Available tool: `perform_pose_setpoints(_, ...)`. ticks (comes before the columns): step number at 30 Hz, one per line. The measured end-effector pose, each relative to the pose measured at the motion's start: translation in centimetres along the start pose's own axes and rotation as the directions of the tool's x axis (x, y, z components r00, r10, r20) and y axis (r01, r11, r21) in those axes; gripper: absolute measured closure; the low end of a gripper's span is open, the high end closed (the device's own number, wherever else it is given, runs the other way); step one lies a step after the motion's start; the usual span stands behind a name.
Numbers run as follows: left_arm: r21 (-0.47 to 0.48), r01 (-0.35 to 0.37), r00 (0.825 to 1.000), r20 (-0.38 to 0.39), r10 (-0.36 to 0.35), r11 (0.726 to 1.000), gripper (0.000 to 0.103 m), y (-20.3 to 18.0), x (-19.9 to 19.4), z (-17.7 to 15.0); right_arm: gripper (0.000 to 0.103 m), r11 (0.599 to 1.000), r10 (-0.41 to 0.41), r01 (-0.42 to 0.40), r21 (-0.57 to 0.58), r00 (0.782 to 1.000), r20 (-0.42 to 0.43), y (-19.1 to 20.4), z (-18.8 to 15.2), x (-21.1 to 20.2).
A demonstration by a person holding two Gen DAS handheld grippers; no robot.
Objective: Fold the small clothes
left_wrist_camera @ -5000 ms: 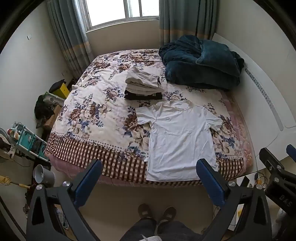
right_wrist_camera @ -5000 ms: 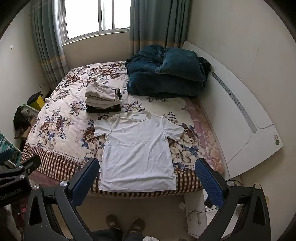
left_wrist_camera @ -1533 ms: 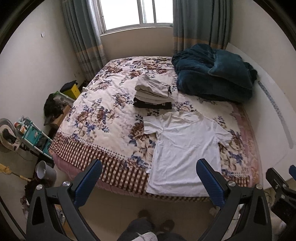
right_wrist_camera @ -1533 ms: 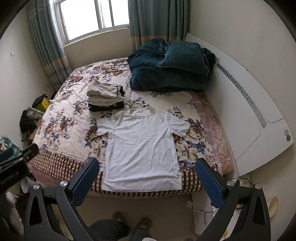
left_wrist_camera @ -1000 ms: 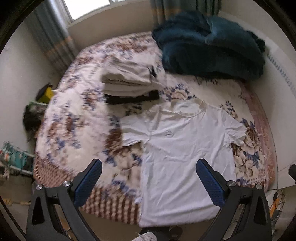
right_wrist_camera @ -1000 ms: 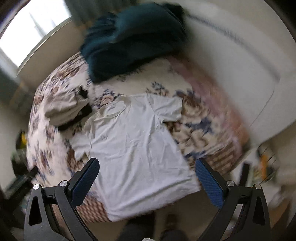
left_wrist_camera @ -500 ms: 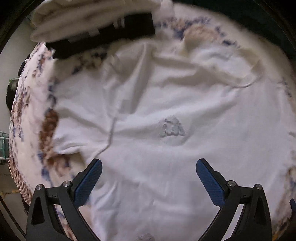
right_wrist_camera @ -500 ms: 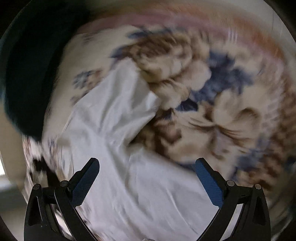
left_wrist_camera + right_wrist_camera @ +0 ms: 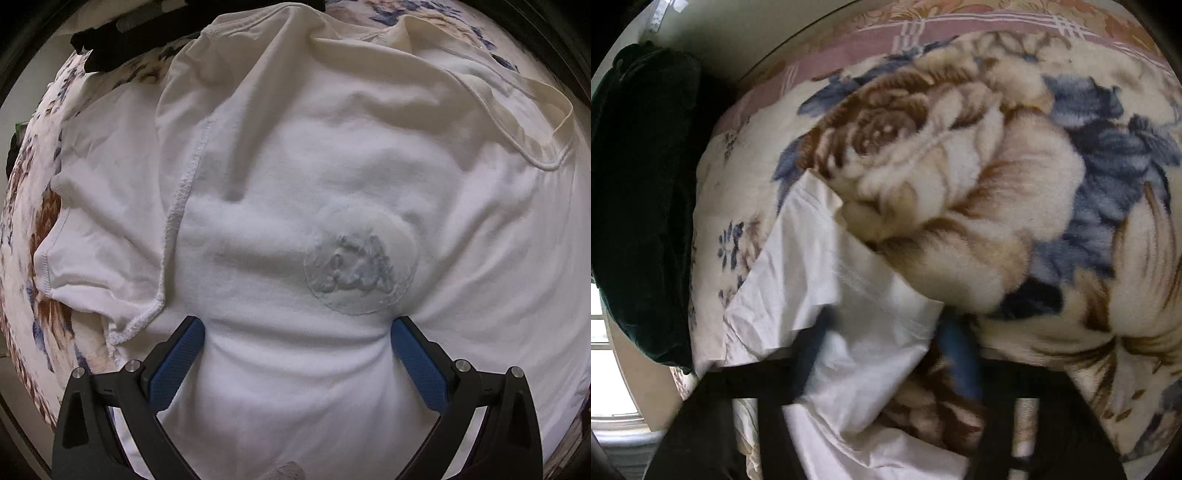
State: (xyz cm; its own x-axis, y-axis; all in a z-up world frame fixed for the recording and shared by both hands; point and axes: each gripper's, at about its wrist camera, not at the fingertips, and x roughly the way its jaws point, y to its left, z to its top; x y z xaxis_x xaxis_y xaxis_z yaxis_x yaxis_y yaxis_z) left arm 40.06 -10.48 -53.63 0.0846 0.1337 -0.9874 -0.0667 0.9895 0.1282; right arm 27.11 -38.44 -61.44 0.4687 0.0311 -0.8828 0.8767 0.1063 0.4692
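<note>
A white T-shirt point(image 9: 295, 155) lies flat on the floral bedspread point(image 9: 997, 184) and fills the left wrist view, its round chest logo point(image 9: 360, 269) just beyond the fingertips. My left gripper point(image 9: 295, 328) points straight down and stands open, both blue fingertips point(image 9: 192, 328) denting the chest cloth. In the blurred right wrist view, the shirt's sleeve point(image 9: 849, 280) runs down between the fingers of my right gripper point(image 9: 886, 343). Its jaws are closing around the sleeve hem, with a gap still showing between the pads.
A black folded garment point(image 9: 107, 48) lies past the shirt's shoulder at the upper left. A dark green blanket point(image 9: 639, 184) is heaped at the left of the right wrist view, beside the pink mattress edge point(image 9: 849, 48). Floral bedspread surrounds the shirt.
The left gripper sank the last bit and now presses into the shirt's chest. The right gripper dropped onto the sleeve and its fingers moved inward from fully wide.
</note>
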Motion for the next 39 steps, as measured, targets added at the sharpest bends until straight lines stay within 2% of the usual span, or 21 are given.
perform_pose_setpoints(3, -0.001, 0.003, 1.000, 0.000, -0.003, 1.000, 0.000, -0.1, 0.1, 0.2, 0.084, 1.000, -0.012, 0.012, 0.004, 1.000, 0.024, 1.2, -0.1, -0.1)
perform_pose_setpoints(5, -0.003, 0.006, 1.000, 0.001, -0.006, 1.000, 0.000, 0.0, 0.0, -0.2, 0.089, 0.999, -0.022, 0.024, -0.043, 0.999, 0.045, 3.1, -0.1, -0.5)
perform_pose_setpoints(7, -0.007, 0.012, 1.000, 0.001, -0.012, 1.000, 0.000, 0.1, -0.4, -0.6, 0.089, 0.987, -0.034, 0.048, -0.155, 0.995, 0.092, 5.8, -1.0, -1.5)
perform_pose_setpoints(10, -0.016, 0.032, 0.999, 0.010, -0.031, 0.999, 0.000, 1.1, -0.1, -0.3, 0.089, 0.905, -0.030, 0.093, -0.414, 0.987, 0.156, 11.3, -4.0, -2.2)
perform_pose_setpoints(11, -0.019, 0.037, 0.999, 0.013, -0.037, 0.999, 0.000, 1.5, -0.4, -0.2, 0.089, 0.830, -0.025, 0.116, -0.545, 0.985, 0.172, 14.0, -6.4, -1.9)
perform_pose_setpoints(13, -0.043, 0.050, 0.998, 0.038, -0.048, 0.998, 0.000, 2.6, -1.2, -0.8, 0.090, 0.699, -0.012, 0.141, -0.701, 0.983, 0.185, 16.6, -10.3, -1.4)
perform_pose_setpoints(14, -0.059, 0.050, 0.997, 0.054, -0.047, 0.997, 0.000, 3.6, -1.3, -0.7, 0.090, 0.604, -0.004, 0.155, -0.782, 0.982, 0.191, 17.8, -12.9, -1.0)
perform_pose_setpoints(16, -0.090, 0.031, 0.996, 0.091, -0.022, 0.995, 0.000, 5.4, -2.4, -1.8, 0.090, 0.340, 0.006, 0.179, -0.923, 0.981, 0.193, 19.7, -19.8, 0.7)
perform_pose_setpoints(18, -0.107, 0.023, 0.994, 0.106, -0.012, 0.994, 0.000, 7.0, -2.9, -2.9, 0.091, 0.172, 0.015, 0.168, -0.971, 0.985, 0.173, 19.4, -24.8, 1.7)
perform_pose_setpoints(20, -0.109, 0.017, 0.994, 0.107, -0.006, 0.994, 0.000, 8.5, -2.8, -3.6, 0.091, 0.048, 0.012, 0.160, -0.986, 0.987, 0.160, 18.9, -28.6, 2.7)
perform_pose_setpoints(22, -0.114, 0.015, 0.994, 0.113, -0.002, 0.993, 0.000, 10.0, -3.0, -4.5, 0.091, -0.030, 0.003, 0.158, -0.987, 0.987, 0.158, 18.2, -31.2, 3.7)
perform_pose_setpoints(25, -0.122, 0.008, 0.993, 0.120, 0.006, 0.992, 0.000, 12.2, -3.6, -6.0, 0.087, -0.053, -0.095, 0.130, -0.990, 0.986, 0.134, 17.7, -32.6, 5.0)
perform_pose_setpoints(26, -0.129, 0.008, 0.993, 0.118, 0.007, 0.992, 0.000, 13.1, -3.9, -6.5, 0.080, -0.020, -0.152, 0.056, -0.998, 0.987, 0.059, 17.5, -32.3, 5.1)
perform_pose_setpoints(27, -0.146, 0.019, 0.993, 0.115, -0.002, 0.989, 0.000, 14.6, -4.4, -7.2, 0.066, 0.017, -0.173, -0.006, -1.000, 0.985, -0.009, 17.6, -31.9, 4.9)
perform_pose_setpoints(28, -0.162, 0.026, 0.994, 0.113, -0.008, 0.986, 0.000, 15.6, -4.7, -7.7, 0.060, 0.086, -0.167, -0.097, -0.992, 0.980, -0.110, 17.6, -31.1, 4.0)
perform_pose_setpoints(29, -0.180, 0.031, 0.994, 0.112, -0.011, 0.983, 0.000, 17.3, -5.1, -7.9, 0.051, 0.131, -0.145, -0.136, -0.982, 0.977, -0.154, 17.7, -30.6, 3.1)
perform_pose_setpoints(30, -0.212, 0.032, 0.994, 0.111, -0.009, 0.977, 0.000, 19.3, -5.7, -8.7, 0.043, 0.215, -0.091, -0.180, -0.960, 0.975, -0.203, 17.8, -29.3, 1.6)
perform_pose_setpoints(33, -0.296, 0.019, 0.995, 0.098, 0.011, 0.955, 0.000, 24.7, -6.3, -10.4, 0.033, 0.428, -0.020, -0.206, -0.880, 0.971, -0.237, 17.2, -25.5, -0.3)
perform_pose_setpoints(35, -0.342, 0.011, 0.996, 0.084, 0.019, 0.940, 0.000, 27.6, -6.1, -11.1, 0.033, 0.483, -0.038, -0.180, -0.857, 0.973, -0.226, 17.5, -24.4, 0.8)
perform_pose_setpoints(37, -0.391, -0.007, 0.998, 0.061, 0.034, 0.920, 0.000, 30.7, -5.6, -12.2, 0.033, 0.487, -0.078, -0.153, -0.860, 0.973, -0.217, 17.2, -24.5, 2.8)
perform_pose_setpoints(39, -0.424, -0.026, 0.998, 0.040, 0.047, 0.905, 0.000, 33.4, -5.1, -13.3, 0.033, 0.477, -0.152, -0.145, -0.867, 0.958, -0.244, 17.2, -25.7, 5.8)
